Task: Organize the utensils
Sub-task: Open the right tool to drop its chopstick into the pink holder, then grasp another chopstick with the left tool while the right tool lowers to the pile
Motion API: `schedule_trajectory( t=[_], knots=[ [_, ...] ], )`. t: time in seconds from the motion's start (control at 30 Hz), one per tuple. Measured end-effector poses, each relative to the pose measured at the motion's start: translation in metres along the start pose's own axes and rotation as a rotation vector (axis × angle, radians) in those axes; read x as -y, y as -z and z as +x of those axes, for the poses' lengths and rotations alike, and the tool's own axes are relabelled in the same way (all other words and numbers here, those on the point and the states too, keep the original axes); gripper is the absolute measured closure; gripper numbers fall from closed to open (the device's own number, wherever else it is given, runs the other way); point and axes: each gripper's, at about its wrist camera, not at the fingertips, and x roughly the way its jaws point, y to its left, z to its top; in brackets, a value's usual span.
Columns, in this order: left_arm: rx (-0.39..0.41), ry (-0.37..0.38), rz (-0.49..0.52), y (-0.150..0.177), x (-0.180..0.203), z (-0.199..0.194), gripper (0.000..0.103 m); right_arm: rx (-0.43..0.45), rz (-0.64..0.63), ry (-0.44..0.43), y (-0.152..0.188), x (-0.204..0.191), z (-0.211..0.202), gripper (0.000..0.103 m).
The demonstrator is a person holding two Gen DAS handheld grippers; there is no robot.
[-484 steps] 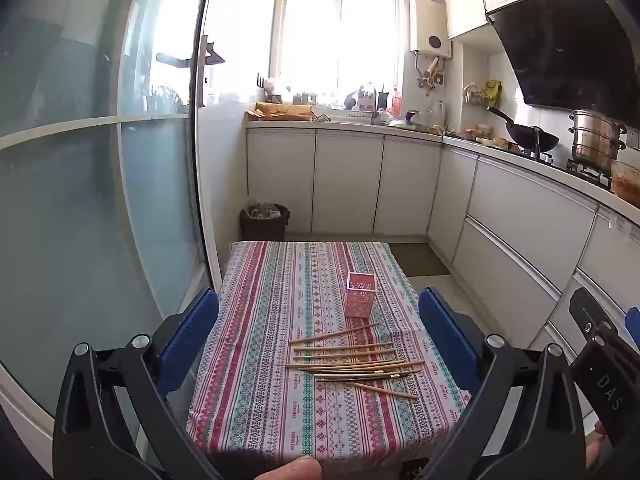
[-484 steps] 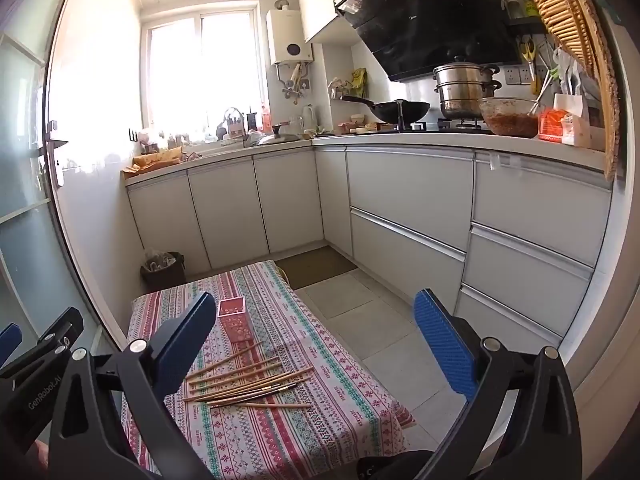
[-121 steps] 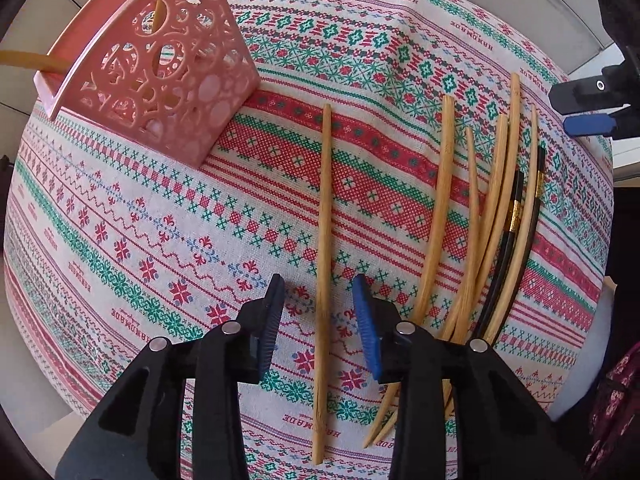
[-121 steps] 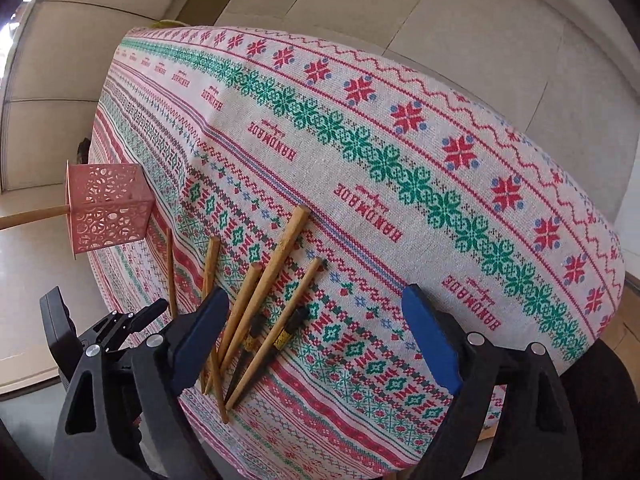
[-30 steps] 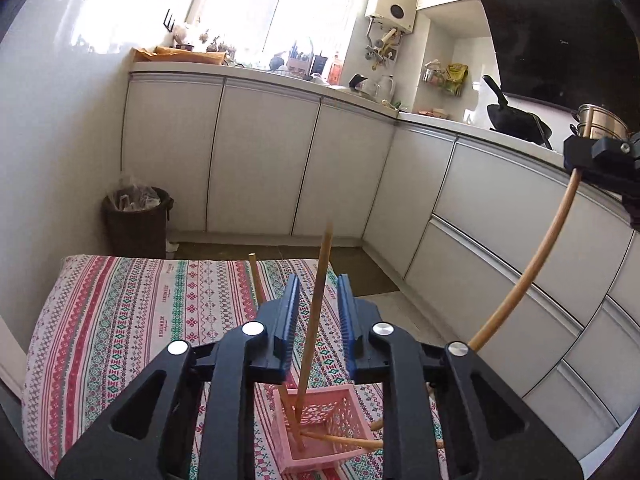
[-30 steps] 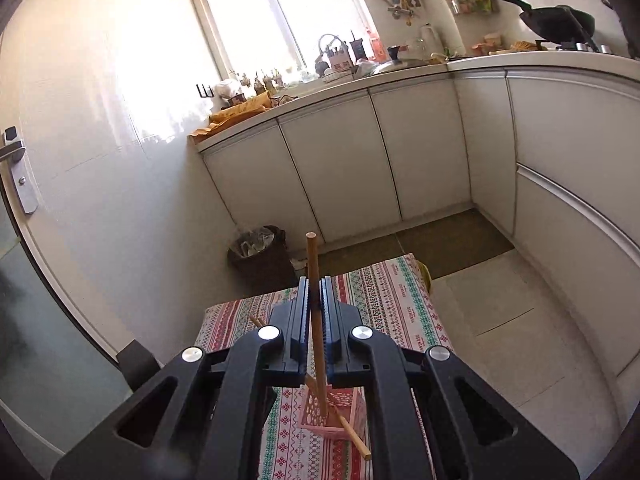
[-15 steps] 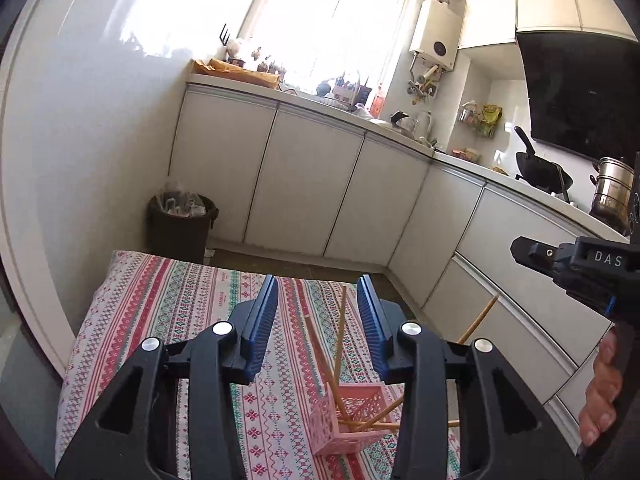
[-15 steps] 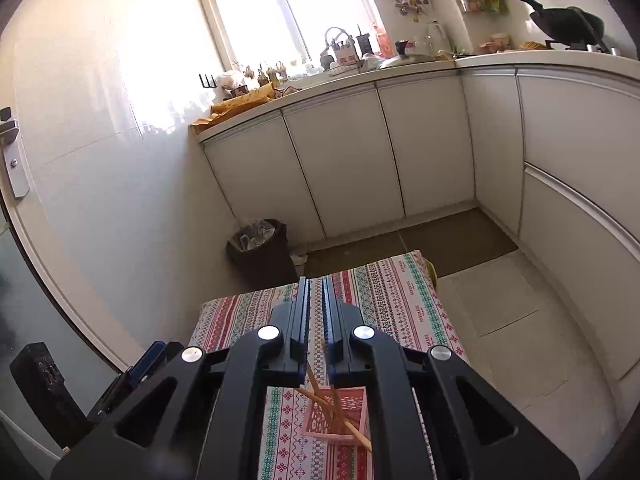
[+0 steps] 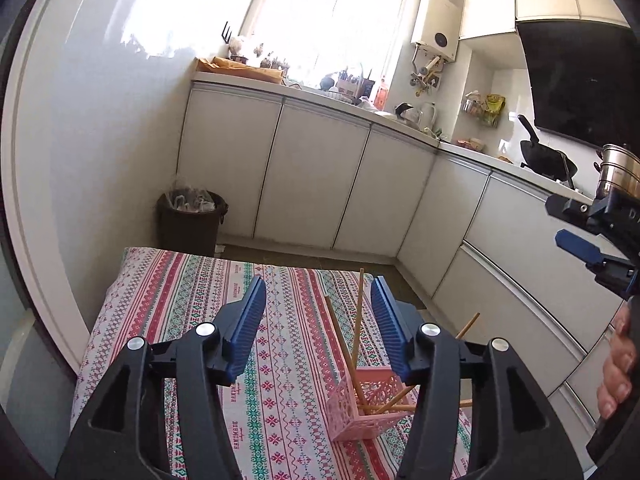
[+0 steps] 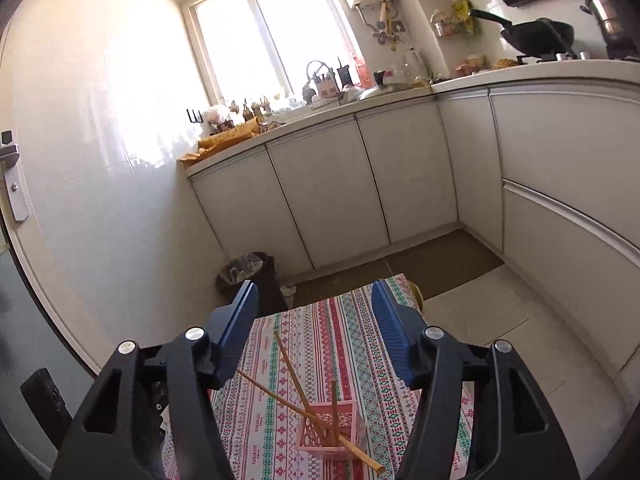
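I have released both chopsticks [image 10: 289,376] into the pink holder [image 10: 331,426], and the left gripper [image 9: 319,317] and right gripper [image 10: 315,324] now hang apart, empty, free for the next pair.

A dark bin [image 9: 191,218] lined with a plastic bag stood against white cabinets [image 9: 316,180]. A black wok [image 9: 546,158] sat beside a steel pot [image 9: 618,170], window [image 10: 272,40] blazing bright.

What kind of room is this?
A home kitchen, most likely: a black wok sits on the counter, white cabinets line the walls, and a pink holder has chopsticks in it.
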Motion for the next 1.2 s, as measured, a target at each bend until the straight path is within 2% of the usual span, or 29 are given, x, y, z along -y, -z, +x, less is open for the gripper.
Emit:
schedule_trajectory(
  t=[0.17, 0.23, 0.3, 0.37, 0.47, 0.6, 0.7, 0.77, 0.8, 0.87, 1.0, 1.2],
  knots=[
    [-0.020, 0.017, 0.031, 0.004, 0.007, -0.009, 0.028, 0.117, 0.027, 0.050, 0.002, 0.012, -0.044, 0.015],
    [-0.046, 0.029, 0.066, 0.007, 0.012, -0.010, 0.023, 0.146, 0.051, 0.076, 0.008, 0.021, -0.062, 0.007],
    [-0.090, 0.046, 0.117, 0.011, 0.018, -0.008, 0.019, 0.131, 0.065, 0.097, 0.018, 0.031, -0.074, 0.007],
    [-0.143, 0.057, 0.184, 0.019, 0.026, -0.004, 0.016, 0.069, 0.081, 0.134, 0.033, 0.043, -0.083, 0.007],
    [-0.276, 0.090, 0.321, 0.040, 0.040, 0.007, 0.010, -0.070, 0.145, 0.187, 0.066, 0.067, -0.090, 0.007],
    [-0.521, 0.170, 0.516, 0.083, 0.063, 0.030, 0.010, -0.339, 0.280, 0.241, 0.134, 0.103, -0.092, 0.007],
    [-0.660, 0.252, 0.652, 0.121, 0.085, 0.040, 0.014, -0.515, 0.396, 0.248, 0.188, 0.129, -0.094, 0.007],
    [-0.750, 0.316, 0.741, 0.146, 0.101, 0.045, 0.030, -0.587, 0.474, 0.282, 0.222, 0.145, -0.098, 0.007],
    [-0.799, 0.343, 0.783, 0.159, 0.109, 0.050, 0.033, -0.635, 0.504, 0.301, 0.236, 0.152, -0.096, 0.007],
    [-0.857, 0.354, 0.859, 0.181, 0.121, 0.058, 0.048, -0.709, 0.587, 0.280, 0.250, 0.164, -0.092, 0.007],
    [-0.949, 0.385, 0.934, 0.212, 0.135, 0.074, 0.064, -0.689, 0.599, 0.275, 0.248, 0.173, -0.097, 0.007],
    [-1.002, 0.377, 0.953, 0.235, 0.139, 0.097, 0.077, -0.718, 0.661, 0.235, 0.248, 0.183, -0.095, 0.007]
  ],
)
